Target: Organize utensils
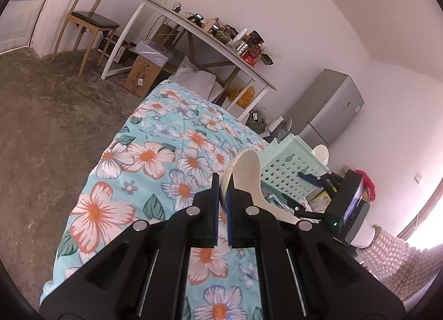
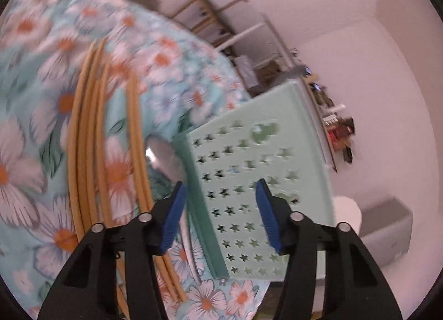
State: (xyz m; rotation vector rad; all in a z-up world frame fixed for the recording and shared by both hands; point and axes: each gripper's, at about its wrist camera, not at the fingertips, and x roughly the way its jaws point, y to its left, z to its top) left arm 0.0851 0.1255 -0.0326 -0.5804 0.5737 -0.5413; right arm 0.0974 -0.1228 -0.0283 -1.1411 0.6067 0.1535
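Both wrist views close above the floral cloth (image 1: pixel 155 154), angled downward; shared green basket (image 2: pixel 260 181) at one o'clock.

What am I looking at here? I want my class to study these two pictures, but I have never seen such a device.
A person holds a hand-held gripper in each hand, each with a camera looking along its two fingers. The left one's picture shows the left hand-held gripper shut on a cream spoon above a flowered cloth, with a green star-punched basket beyond. The right one's blurred picture shows the right hand-held gripper open and empty, facing that basket. Wooden chopsticks and a metal spoon lie on the cloth beside it.
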